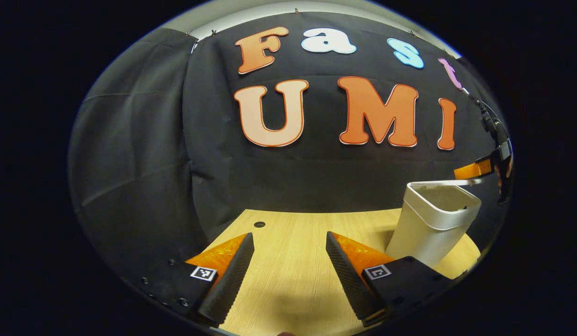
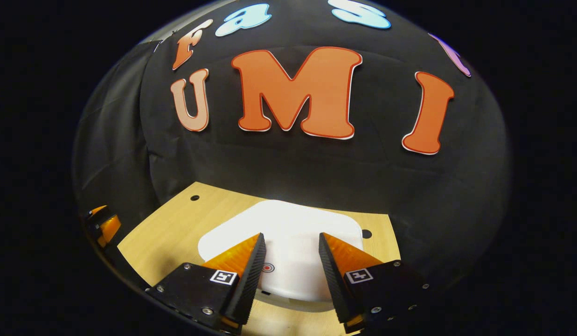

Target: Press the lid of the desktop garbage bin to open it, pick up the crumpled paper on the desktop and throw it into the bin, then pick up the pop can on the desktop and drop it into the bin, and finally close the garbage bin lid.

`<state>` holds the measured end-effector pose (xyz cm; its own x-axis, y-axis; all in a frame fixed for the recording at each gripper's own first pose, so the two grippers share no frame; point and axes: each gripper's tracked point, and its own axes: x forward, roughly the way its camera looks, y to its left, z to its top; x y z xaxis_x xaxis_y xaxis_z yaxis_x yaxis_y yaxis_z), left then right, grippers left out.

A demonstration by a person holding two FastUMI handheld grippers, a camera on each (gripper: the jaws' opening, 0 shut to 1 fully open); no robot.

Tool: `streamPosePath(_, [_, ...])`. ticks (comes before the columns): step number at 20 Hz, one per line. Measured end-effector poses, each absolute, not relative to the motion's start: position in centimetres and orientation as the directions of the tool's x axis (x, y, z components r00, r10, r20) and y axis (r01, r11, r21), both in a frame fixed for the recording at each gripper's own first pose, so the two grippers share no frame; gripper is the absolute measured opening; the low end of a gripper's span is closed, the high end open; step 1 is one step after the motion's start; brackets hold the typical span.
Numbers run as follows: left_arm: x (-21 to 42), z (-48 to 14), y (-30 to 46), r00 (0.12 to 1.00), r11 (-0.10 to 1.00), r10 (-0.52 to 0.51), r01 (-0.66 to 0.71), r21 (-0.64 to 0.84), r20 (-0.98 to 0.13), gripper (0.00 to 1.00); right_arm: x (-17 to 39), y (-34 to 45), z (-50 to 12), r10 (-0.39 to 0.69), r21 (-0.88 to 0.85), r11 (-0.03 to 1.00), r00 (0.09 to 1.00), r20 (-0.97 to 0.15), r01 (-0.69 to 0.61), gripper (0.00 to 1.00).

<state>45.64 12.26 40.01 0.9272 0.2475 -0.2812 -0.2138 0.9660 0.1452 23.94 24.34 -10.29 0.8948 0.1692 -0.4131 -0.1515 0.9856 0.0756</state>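
The white desktop bin (image 1: 430,228) stands on the wooden table (image 1: 293,280) at the right of the left gripper view. Its flat lid (image 1: 444,183) lies level, with a gap to the rim on one side. My right gripper (image 1: 475,170) hovers just over that lid. In the right gripper view I look down on the lid (image 2: 288,224), which carries a small red ring mark (image 2: 267,268) near its front edge. My right gripper (image 2: 291,235) is open above the lid with nothing between the fingers. My left gripper (image 1: 289,234) is open over bare table, to the left of the bin.
The table (image 2: 162,238) has small round holes (image 1: 259,224) near its back edge, one close behind the bin (image 2: 366,234). Black cloth walls stand right behind the table. My left gripper (image 2: 101,226) shows at the far left edge of the right gripper view.
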Motion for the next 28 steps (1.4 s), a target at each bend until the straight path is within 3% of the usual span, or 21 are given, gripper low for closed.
streamPosePath(2, [46.1,39.9,11.8,0.929,0.969,0.235,-0.202,0.14,-0.286,0.96,23.3,24.5,-11.1,0.165,0.085,0.986,0.888,-0.429,-0.142,0.7])
streamPosePath(3, [46.2,39.7,11.6,0.929,0.971,0.23,-0.197,0.138,-0.289,0.99,23.2,24.6,-11.8,0.159,0.099,0.987,0.879,-0.449,-0.127,0.65])
streamPosePath(4, [46.4,39.7,11.4,0.93,0.971,0.227,-0.193,0.14,-0.29,0.99,23.0,24.8,-12.5,0.157,0.118,0.986,0.869,-0.469,-0.114,0.7])
streamPosePath(10, [46.7,39.2,10.6,0.933,0.976,0.2,-0.162,0.147,-0.298,0.99,21.1,25.4,-13.8,0.084,0.123,0.992,0.873,-0.48,-0.028,0.65])
streamPosePath(11, [46.7,39.1,10.5,0.933,0.977,0.195,-0.159,0.139,-0.302,0.99,21.3,25.5,-13.6,0.062,0.129,0.992,0.883,-0.466,-0.001,0.62])
streamPosePath(12, [46.9,39.0,10.5,0.933,0.978,0.193,-0.159,0.132,-0.305,0.99,21.4,25.7,-14.0,0.052,0.119,0.993,0.879,-0.474,0.006,0.51])
streamPosePath(13, [46.8,38.8,10.4,0.933,0.98,0.186,-0.155,0.125,-0.309,0.98,21.1,26.0,-14.2,0.049,0.117,0.993,0.874,-0.483,0.009,0.54])
streamPosePath(18, [47.3,39.0,10.5,0.936,0.983,0.168,-0.135,0.125,-0.31,0.99,20.6,26.6,-14.5,0.06,0.163,0.986,0.863,-0.502,0.027,0.5])
streamPosePath(24, [48.0,40.1,10.8,0.947,0.988,0.14,-0.113,0.105,-0.29,0.99,19.8,27.1,-13.4,0.063,0.111,0.994,0.905,-0.42,-0.018,0.5])
streamPosePath(28, [48.7,41.6,11.4,0.956,0.99,0.131,-0.114,0.079,-0.261,0.99,19.2,28.5,-12.7,0.053,0.09,0.996,0.931,-0.362,-0.022,0.6])
